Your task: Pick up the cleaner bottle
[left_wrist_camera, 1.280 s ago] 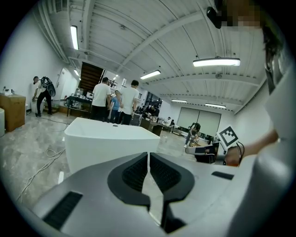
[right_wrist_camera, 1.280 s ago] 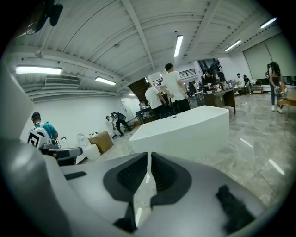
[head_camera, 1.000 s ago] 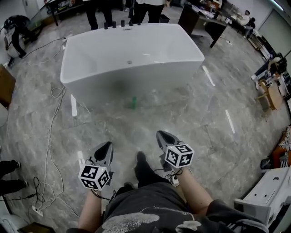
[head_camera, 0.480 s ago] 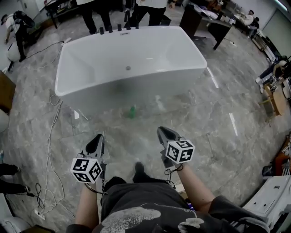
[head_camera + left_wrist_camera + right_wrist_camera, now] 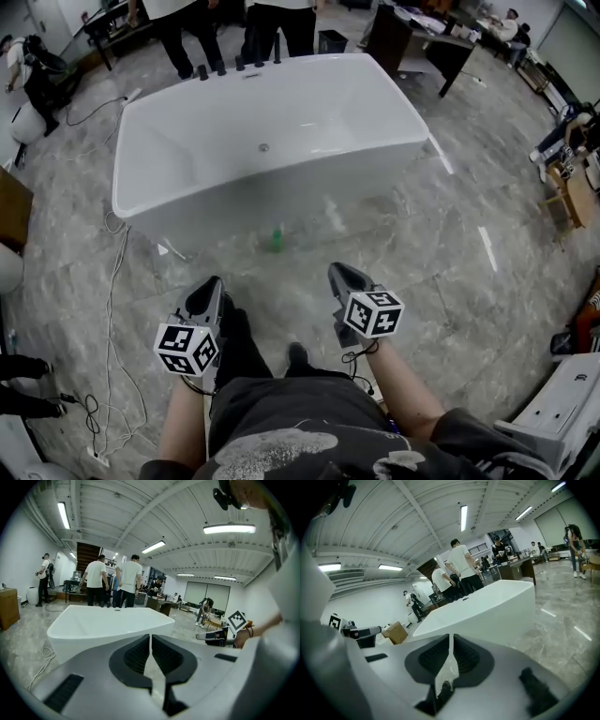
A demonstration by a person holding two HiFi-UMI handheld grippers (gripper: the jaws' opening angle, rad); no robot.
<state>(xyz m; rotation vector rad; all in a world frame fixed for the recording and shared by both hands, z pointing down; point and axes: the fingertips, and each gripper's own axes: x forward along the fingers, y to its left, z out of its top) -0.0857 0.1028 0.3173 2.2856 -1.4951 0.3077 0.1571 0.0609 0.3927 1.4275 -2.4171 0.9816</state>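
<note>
Clenched on nothing is how you hold both pairs of jaws. On your left gripper (image 5: 150, 641) the dark ribbed pads (image 5: 135, 654) meet in a thin seam with nothing between them. Your right gripper (image 5: 451, 644) looks the same.

From the head view you carry the two grippers side by side and apart in front of your hips. Both point ahead, and your dark shoe (image 5: 297, 354) is on the floor between them.

Ahead of them, the small green cleaner bottle (image 5: 277, 238) stands upright on the grey marbled floor (image 5: 422, 272). It is well apart from both sets of jaws and roughly midway between the lines they point along. Neither gripper view shows it.

A pale, see-through thing (image 5: 332, 214) stands to its right, too blurred to name. Both stand just in front of the near wall of the white bathtub (image 5: 216, 192). Loose cables (image 5: 114, 272) trail over the floor to your left. Beyond the tub's far rim, several people (image 5: 281, 23) are standing.
</note>
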